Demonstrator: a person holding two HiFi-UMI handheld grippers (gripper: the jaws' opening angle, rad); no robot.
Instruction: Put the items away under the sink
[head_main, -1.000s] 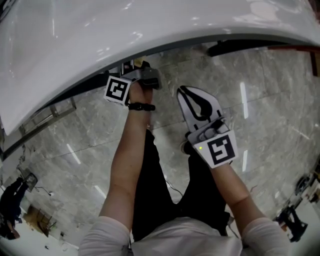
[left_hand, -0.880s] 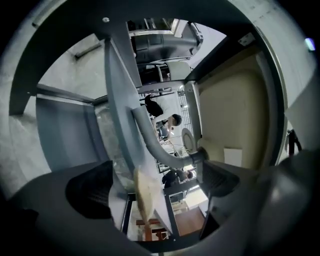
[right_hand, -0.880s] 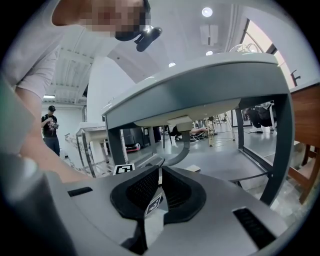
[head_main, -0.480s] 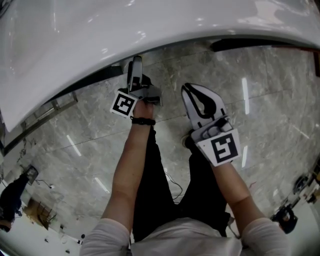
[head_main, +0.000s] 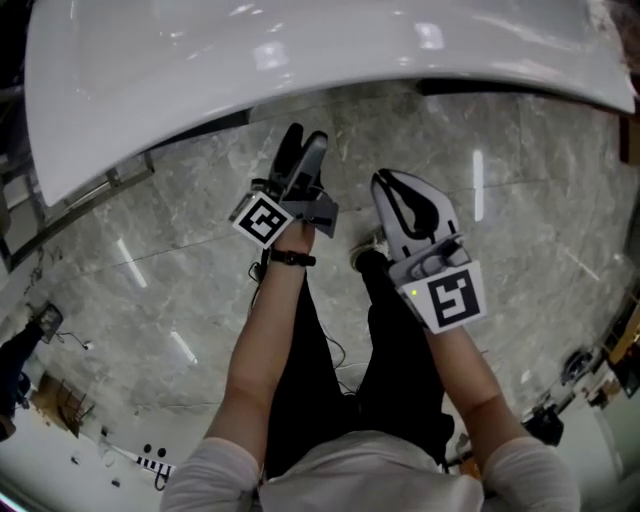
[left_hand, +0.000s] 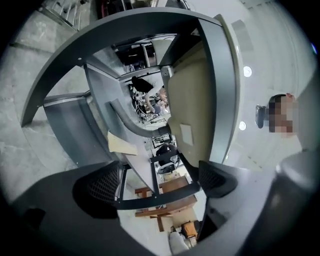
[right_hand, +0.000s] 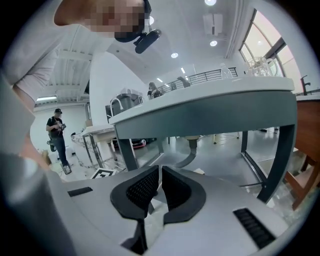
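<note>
Near side of table (head_main: 200, 90) edge: left gripper (head_main: 303, 150) now drawn out from underneath, wide, empty; right gripper (head_main: 392, 190) alongside, pinched together, empty. Item probably stowed.

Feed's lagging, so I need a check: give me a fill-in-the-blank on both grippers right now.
The left gripper's jaws stand ___, nothing between them.
The right gripper's jaws are drawn ___, holding nothing.
Ahead of both grippers lies the white sink counter; beneath them, grey marble-look ___.
Missing: apart; together; floor.
</note>
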